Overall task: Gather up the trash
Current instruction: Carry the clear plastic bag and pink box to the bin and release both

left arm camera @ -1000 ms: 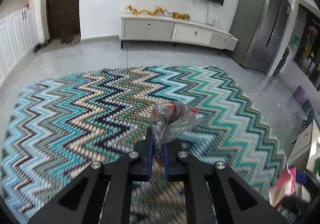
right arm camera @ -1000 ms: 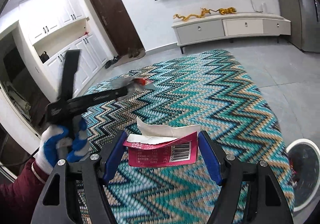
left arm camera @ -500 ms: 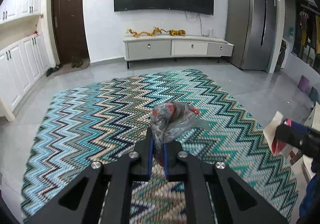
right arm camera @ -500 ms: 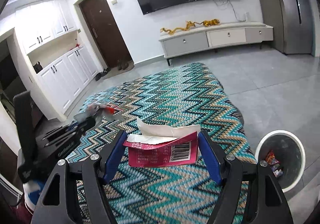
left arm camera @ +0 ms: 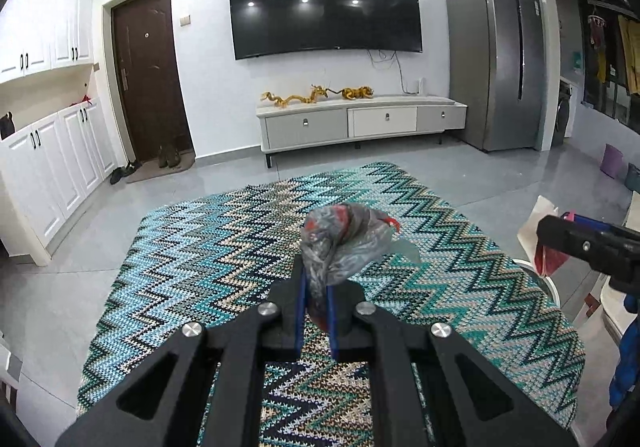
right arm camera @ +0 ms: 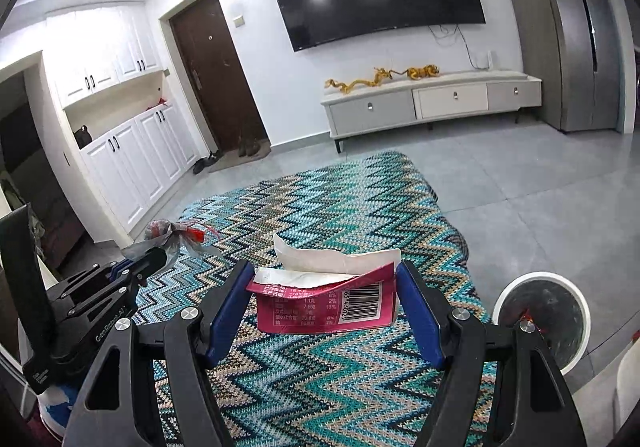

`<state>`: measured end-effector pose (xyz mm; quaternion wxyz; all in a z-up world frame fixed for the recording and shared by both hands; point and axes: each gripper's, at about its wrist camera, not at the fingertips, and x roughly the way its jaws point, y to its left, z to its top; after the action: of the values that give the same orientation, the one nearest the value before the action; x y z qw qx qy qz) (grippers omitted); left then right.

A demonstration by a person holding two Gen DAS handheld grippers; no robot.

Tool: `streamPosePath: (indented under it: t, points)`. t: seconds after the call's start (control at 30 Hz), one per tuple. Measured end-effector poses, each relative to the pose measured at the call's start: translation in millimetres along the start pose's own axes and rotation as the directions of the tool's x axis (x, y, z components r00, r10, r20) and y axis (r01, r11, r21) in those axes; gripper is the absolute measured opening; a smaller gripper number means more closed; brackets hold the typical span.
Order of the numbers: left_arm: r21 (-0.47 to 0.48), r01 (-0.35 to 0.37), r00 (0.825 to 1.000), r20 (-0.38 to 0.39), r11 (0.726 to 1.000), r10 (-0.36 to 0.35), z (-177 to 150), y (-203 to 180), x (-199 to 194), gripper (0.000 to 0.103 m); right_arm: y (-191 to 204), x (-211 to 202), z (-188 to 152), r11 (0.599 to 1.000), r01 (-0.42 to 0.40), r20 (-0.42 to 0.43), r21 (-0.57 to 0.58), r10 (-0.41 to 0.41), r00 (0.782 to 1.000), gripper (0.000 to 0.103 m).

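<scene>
Pink carton [right arm camera: 326, 305] unchanged in right tongs [right arm camera: 325, 307]; bin [right arm camera: 576, 321] now nearer.

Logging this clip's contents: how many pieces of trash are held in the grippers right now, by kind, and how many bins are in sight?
Crumpled plastic wrapper, in left gripper: 1
Torn pink carton, in right gripper: 1
White trash bin: 1
Total: 3
</scene>
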<state>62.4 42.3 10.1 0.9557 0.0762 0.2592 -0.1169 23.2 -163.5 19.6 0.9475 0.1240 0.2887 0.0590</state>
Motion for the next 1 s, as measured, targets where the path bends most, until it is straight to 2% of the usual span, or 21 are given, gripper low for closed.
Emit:
streamPosePath:
  t: [0.43,0.67,0.87,1.0]
  points:
    - [0.054,-0.010,0.999,0.052,0.999,0.007,6.8,-23.9,-30.5,0.008,-18.4,-37.0,0.4,0.999,0.026,0.067,0.020,-0.027,0.997,0.071]
    - [0.110,0.002,0.999,0.050,0.994,-0.008,15.1,-51.7,-31.1,0.008,-45.4,-49.5,-1.9,0.997,0.041,0.096,0.063,-0.047,0.994,0.072]
    - [0.173,0.056,0.998,0.004,0.983,-0.058,25.4,-93.3,-11.7,0.008,-90.6,-55.6,-5.5,0.988,0.092,0.115,0.122,-0.106,0.988,0.072]
    - [0.211,0.152,0.988,-0.070,0.966,-0.141,32.7,-133.9,15.5,0.008,-131.5,-52.6,-10.7,0.972,0.155,0.100,0.175,-0.174,0.980,0.072]
